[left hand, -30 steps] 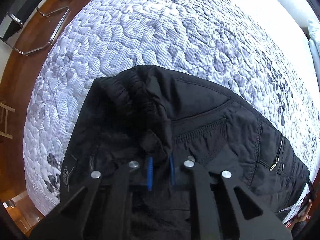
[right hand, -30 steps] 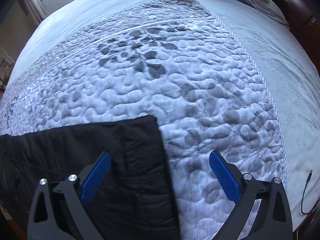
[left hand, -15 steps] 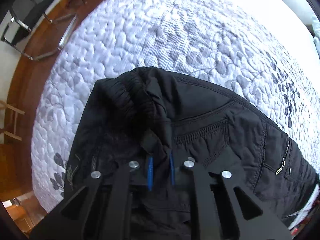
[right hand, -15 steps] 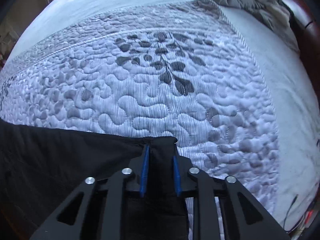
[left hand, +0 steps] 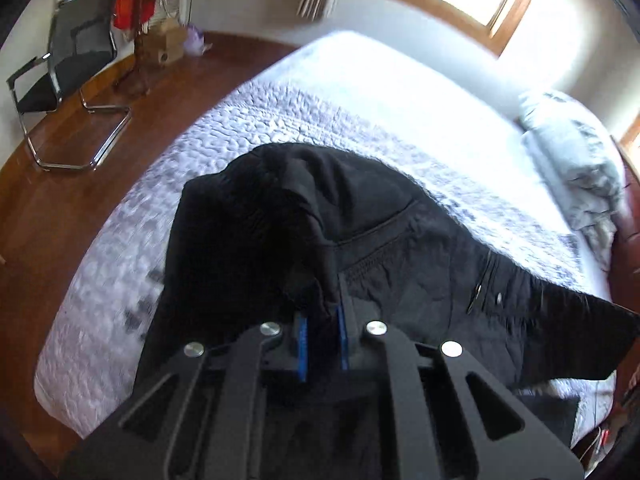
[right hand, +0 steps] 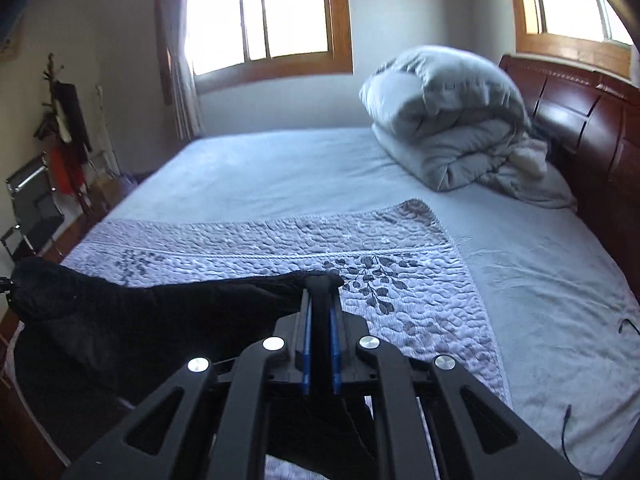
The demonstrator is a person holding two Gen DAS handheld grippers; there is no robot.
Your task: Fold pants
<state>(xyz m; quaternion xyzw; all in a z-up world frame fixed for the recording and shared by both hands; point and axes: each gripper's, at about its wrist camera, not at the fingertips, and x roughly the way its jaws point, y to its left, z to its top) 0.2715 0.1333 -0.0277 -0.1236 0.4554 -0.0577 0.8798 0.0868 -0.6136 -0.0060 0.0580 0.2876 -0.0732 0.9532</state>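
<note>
Both grippers are clamped tight on the black pants (left hand: 400, 256) — left gripper (left hand: 322, 322) at the waistband, right gripper (right hand: 319, 300) at the hem. Lift level, keep the cloth taut, then lay hem over waist on the bed (right hand: 280, 168).

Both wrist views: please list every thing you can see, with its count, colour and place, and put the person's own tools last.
pants: 1, black, lifted over the quilt, held at two spots
quilt: 1, white with grey leaves, on the near part of the bed
sheet: 1, pale blue, covers the bed
duvet: 1, grey, bundled by the headboard
headboard: 1, dark red wood, right end of the bed
windows: 2, wooden frames, on the far wall
chair: 1, black with metal frame, on the wooden floor
cable: 1, dark, on the sheet at right
left gripper: 1, black with blue pads, jaws shut on the pants
right gripper: 1, black with blue pads, jaws shut on the pants
</note>
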